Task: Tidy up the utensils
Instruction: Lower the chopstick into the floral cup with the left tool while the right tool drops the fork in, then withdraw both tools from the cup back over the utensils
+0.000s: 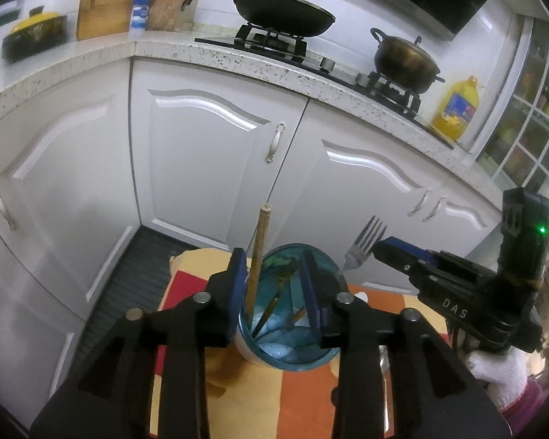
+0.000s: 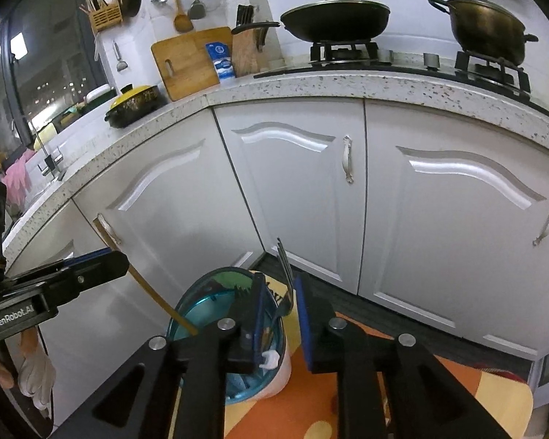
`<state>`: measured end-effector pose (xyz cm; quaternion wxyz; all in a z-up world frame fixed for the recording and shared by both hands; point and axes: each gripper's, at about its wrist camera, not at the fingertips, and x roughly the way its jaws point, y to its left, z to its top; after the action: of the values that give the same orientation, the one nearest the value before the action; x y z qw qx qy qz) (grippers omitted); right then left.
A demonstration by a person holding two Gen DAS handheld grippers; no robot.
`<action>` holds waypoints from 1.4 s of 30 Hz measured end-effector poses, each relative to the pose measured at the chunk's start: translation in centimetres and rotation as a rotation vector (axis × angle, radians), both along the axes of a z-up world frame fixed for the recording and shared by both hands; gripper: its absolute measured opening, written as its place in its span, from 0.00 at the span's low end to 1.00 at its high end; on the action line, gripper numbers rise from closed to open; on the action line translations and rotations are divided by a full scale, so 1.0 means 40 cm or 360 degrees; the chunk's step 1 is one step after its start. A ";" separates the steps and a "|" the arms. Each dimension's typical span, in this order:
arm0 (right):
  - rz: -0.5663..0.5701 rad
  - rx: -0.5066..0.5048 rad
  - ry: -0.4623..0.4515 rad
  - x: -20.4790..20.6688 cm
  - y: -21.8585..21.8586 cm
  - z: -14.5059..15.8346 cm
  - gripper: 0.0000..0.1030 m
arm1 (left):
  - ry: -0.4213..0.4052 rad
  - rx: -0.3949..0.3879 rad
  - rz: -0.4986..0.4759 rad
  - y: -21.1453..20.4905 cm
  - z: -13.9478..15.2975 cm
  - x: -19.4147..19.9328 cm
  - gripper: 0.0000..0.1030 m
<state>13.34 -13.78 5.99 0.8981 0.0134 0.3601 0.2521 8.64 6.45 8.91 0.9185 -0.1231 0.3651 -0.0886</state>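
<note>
both grippers hang over a blue-rimmed utensil cup (image 1: 292, 314) that stands on a small table with an orange, yellow and red cloth (image 1: 303, 395), in front of white kitchen cabinets (image 1: 208, 146). the left gripper (image 1: 274, 289) has its blue-padded jaws spread, and a wooden chopstick (image 1: 258, 256) stands between them, close against the left pad but apparently free of it; its lower end is already down inside the cup, so it leans on the rim by itself, which looks like a release after dropping it in. the right gripper (image 2: 280, 314) also has its jaws parted, with a metal fork (image 2: 285, 281) between them, tines up and handle angled down toward the cup's mouth; whether the pads touch it i cannot tell for sure, though a gap shows on both sides. in the left view the fork (image 1: 364, 245) stands beside the cup's far rim. judging by this, both utensils are being stood upright in one holder. more utensils lie inside the cup.
</note>
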 end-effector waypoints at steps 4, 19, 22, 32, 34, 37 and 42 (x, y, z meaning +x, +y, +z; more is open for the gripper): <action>-0.0028 0.0027 0.0013 -0.020 -0.016 -0.001 0.24 | -0.0012 0.0010 0.0001 -0.007 0.006 -0.017 0.38; -0.0048 0.0049 0.0014 -0.130 -0.045 -0.003 0.32 | -0.0105 0.0177 0.0008 -0.075 0.019 -0.114 0.40; -0.0052 0.0033 0.0003 -0.154 -0.048 -0.003 0.32 | -0.0120 0.0200 0.0002 -0.096 0.019 -0.134 0.41; -0.0118 -0.0005 -0.0003 -0.233 -0.103 -0.008 0.35 | -0.0139 0.0240 -0.0056 -0.168 0.011 -0.201 0.42; -0.0129 -0.0006 0.0000 -0.246 -0.117 -0.011 0.35 | -0.0143 0.0249 -0.0075 -0.186 0.009 -0.214 0.42; -0.0157 -0.0011 0.0003 -0.267 -0.142 -0.017 0.35 | -0.0144 0.0261 -0.0108 -0.216 0.004 -0.233 0.42; -0.0211 -0.0014 0.0013 -0.303 -0.185 -0.024 0.35 | -0.0155 0.0307 -0.0157 -0.264 -0.008 -0.264 0.42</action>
<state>1.21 -21.17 5.02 0.9114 0.0343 0.3631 0.1904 -1.92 -4.11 8.61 0.9372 -0.0117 0.3326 -0.1040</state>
